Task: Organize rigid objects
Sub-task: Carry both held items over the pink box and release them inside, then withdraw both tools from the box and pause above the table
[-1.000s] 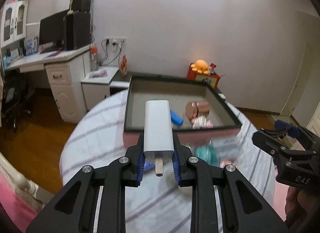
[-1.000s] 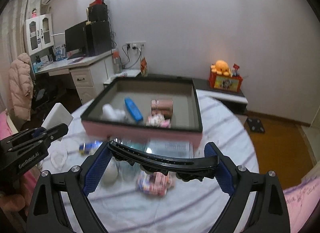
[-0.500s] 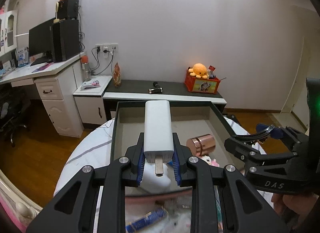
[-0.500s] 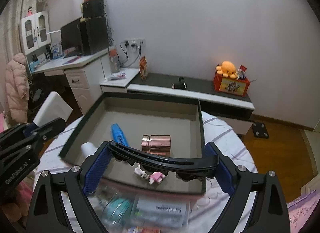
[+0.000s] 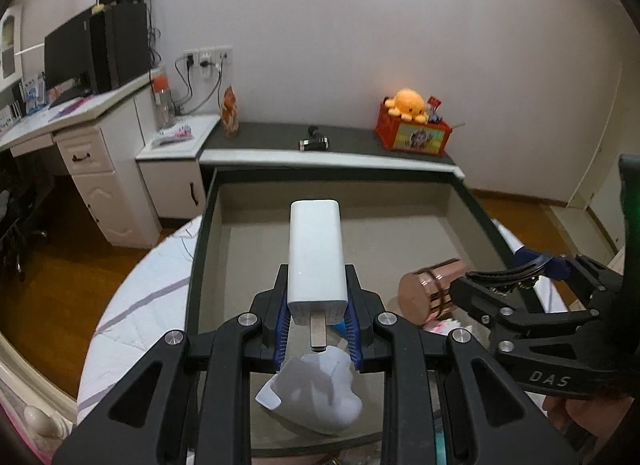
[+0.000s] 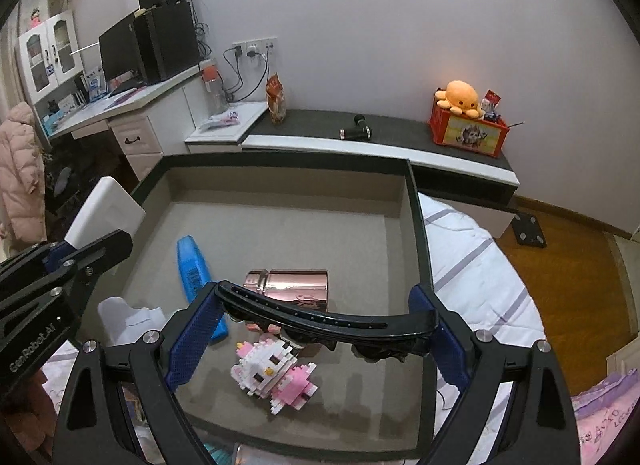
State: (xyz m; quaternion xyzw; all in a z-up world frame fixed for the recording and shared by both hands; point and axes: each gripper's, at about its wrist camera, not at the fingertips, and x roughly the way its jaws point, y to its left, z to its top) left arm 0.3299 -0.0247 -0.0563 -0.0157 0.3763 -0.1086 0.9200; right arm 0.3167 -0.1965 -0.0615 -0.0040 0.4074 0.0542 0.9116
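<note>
Over the bed, your left tool (image 5: 318,329) pinches a charger (image 5: 316,253) above the tray (image 6: 416,233); your right tool (image 6: 316,329) spans sunglasses (image 6: 324,317). Release high and either could bounce out.

Each black hand-held gripper (image 5: 318,329) has blue ribbed pads (image 6: 188,339), silver screws and white lettering.
</note>
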